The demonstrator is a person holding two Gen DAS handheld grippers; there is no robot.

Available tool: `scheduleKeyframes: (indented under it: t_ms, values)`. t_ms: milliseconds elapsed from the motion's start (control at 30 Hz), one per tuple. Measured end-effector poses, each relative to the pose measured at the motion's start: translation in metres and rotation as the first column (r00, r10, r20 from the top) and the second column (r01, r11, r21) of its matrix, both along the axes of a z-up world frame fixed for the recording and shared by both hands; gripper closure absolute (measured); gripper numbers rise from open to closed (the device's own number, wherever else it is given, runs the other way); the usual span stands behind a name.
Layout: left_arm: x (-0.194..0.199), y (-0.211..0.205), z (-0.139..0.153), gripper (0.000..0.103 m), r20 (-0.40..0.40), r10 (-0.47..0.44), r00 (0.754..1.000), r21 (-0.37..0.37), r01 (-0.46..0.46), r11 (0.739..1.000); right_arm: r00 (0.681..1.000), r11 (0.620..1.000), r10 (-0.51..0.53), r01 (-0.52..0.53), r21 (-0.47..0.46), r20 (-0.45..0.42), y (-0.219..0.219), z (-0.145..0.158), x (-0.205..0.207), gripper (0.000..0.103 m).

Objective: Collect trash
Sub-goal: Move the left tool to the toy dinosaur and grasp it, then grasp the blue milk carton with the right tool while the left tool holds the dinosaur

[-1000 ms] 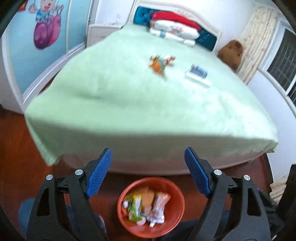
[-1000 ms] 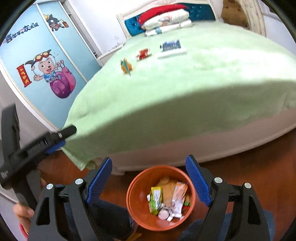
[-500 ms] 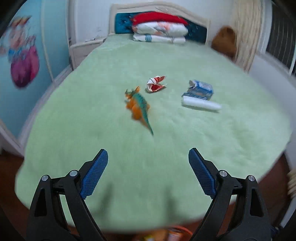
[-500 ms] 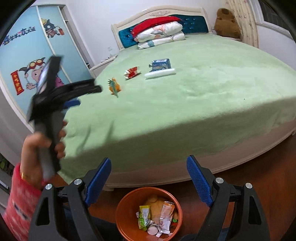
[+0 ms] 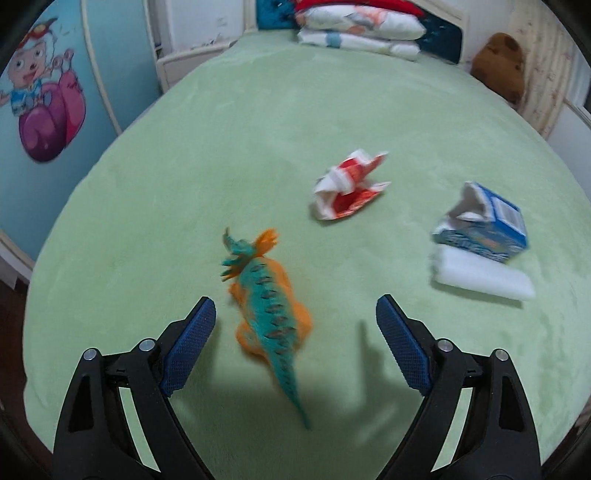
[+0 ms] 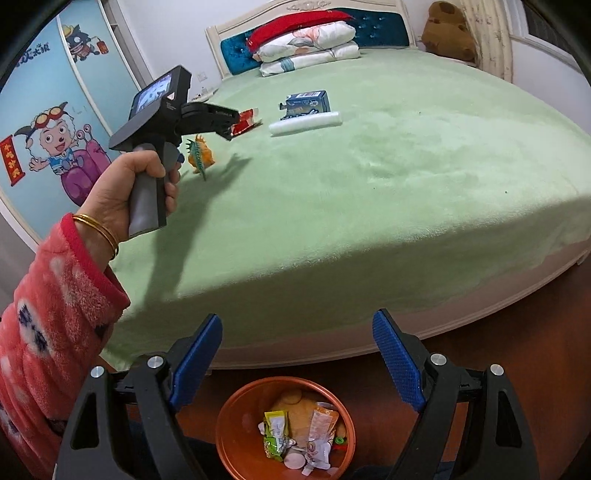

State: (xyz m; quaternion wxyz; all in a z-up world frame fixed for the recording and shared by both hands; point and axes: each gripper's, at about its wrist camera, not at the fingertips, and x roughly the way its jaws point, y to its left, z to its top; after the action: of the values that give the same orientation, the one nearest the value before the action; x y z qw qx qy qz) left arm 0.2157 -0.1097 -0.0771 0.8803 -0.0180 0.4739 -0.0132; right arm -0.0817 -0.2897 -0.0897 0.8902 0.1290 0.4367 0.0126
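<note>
On the green bed [image 5: 184,192] lie a crumpled red-and-white wrapper [image 5: 349,188], an opened blue carton [image 5: 484,225] and a white roll [image 5: 480,277]. My left gripper [image 5: 295,306] hovers over an orange-and-teal toy dinosaur [image 5: 269,299]. Its jaws are closing, the dinosaur's body lies between them, and the pads do not touch it. In the right wrist view a hand in a pink sleeve [image 6: 55,314] holds that gripper out over the bed. My right gripper [image 6: 297,319] is open and empty above the orange bin [image 6: 236,413], which holds several wrappers [image 6: 295,432].
The bin stands on dark wooden floor [image 6: 517,332] at the foot of the bed. Stacked pillows [image 6: 306,48] and a brown plush bear [image 6: 447,29] sit at the headboard. A blue wardrobe with cartoon pictures [image 6: 55,147] runs along the left side.
My left gripper has swung from above the bin out across the bed to the dinosaur, and its jaws have narrowed. The right gripper has drifted slightly, and the bin sits lower in its view.
</note>
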Motion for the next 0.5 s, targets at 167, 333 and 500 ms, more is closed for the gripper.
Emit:
scheduleKeyframes:
  t_ms: [167, 333, 500]
  values:
    - [-0.009, 0.023, -0.005, 0.063, -0.003, 0.007, 1.000, -0.060, -0.007, 0.998, 0.999, 1.000, 0.007, -0.007, -0.014, 0.040, 0.002, 0.013, 0.013, 0.021]
    - [-0.032, 0.041, 0.010, 0.063, 0.041, -0.001, 0.999, -0.080, 0.004, 0.997, 0.996, 1.000, 0.002, 0.000, -0.026, 0.085, 0.000, 0.027, 0.034, 0.021]
    - [-0.046, 0.055, 0.020, 0.063, 0.078, -0.006, 0.997, -0.064, 0.011, 0.998, 0.989, 0.996, 0.010, 0.004, -0.090, 0.145, -0.002, 0.043, 0.072, 0.021]
